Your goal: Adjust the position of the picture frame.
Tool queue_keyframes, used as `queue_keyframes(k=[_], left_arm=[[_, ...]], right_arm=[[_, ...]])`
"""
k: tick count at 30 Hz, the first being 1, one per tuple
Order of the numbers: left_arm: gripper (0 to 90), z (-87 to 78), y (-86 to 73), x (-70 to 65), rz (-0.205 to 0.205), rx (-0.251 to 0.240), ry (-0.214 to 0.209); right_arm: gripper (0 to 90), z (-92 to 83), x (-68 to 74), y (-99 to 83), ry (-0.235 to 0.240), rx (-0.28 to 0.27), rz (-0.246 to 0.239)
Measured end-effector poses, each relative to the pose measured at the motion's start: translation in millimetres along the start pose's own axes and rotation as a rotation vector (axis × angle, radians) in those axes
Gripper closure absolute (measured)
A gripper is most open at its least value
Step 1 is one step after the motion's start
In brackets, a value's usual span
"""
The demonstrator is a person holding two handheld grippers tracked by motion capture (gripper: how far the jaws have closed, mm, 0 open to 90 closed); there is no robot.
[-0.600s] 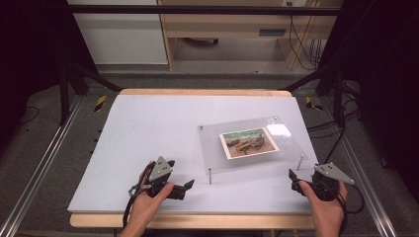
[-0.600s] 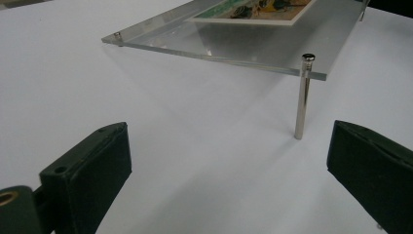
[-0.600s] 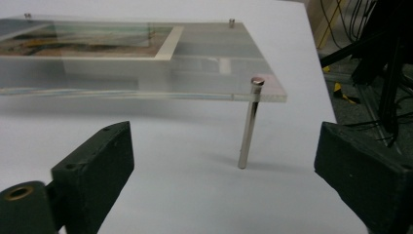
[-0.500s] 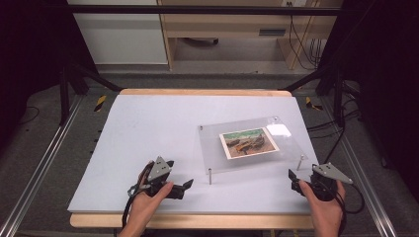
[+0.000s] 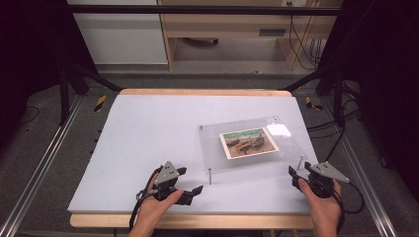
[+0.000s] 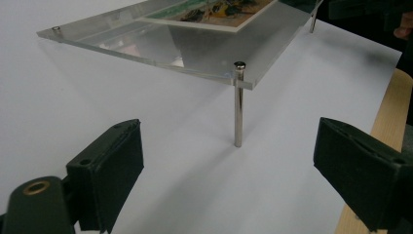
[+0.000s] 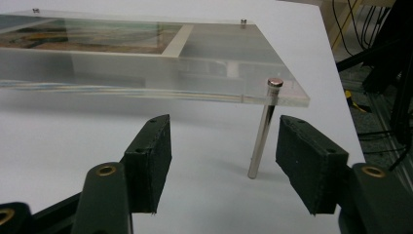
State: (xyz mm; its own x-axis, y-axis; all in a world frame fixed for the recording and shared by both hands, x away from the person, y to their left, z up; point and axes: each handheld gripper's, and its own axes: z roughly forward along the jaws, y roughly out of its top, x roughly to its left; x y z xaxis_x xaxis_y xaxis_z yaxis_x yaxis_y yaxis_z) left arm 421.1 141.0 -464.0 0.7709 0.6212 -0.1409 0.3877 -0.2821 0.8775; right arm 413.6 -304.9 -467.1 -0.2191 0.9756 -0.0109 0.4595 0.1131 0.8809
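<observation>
Since the earlier frames, your hands have barely shifted. From above, your left hand-held gripper [image 5: 190,181] rests low on the white worktop [image 5: 148,128], just beside the near-left metal post [image 5: 210,176] of the clear plate [image 5: 247,143] that carries a picture [image 5: 248,143]; your right hand-held gripper [image 5: 295,174] sits near the near-right post [image 5: 301,162]. In your left gripper view the jaws stand wide and released, with the post [image 6: 238,105] ahead between them, untouched. In your right gripper view the jaws are released too, and the post [image 7: 263,131] stands just inside the right one.
</observation>
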Motion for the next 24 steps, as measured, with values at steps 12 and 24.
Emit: queue_keyframes(k=[12,24], left_arm=[[30.5,8.2,-1.8,-6.1,-0.039,-0.01,0.066],[56.2,13.6,-0.7,-16.8,-0.048,0.017,0.069]], right_arm=[[51.1,18.5,-12.7,1.9,-0.043,0.062,0.021],[83.4,44.0,-35.8,5.5,0.075,0.008,0.072]])
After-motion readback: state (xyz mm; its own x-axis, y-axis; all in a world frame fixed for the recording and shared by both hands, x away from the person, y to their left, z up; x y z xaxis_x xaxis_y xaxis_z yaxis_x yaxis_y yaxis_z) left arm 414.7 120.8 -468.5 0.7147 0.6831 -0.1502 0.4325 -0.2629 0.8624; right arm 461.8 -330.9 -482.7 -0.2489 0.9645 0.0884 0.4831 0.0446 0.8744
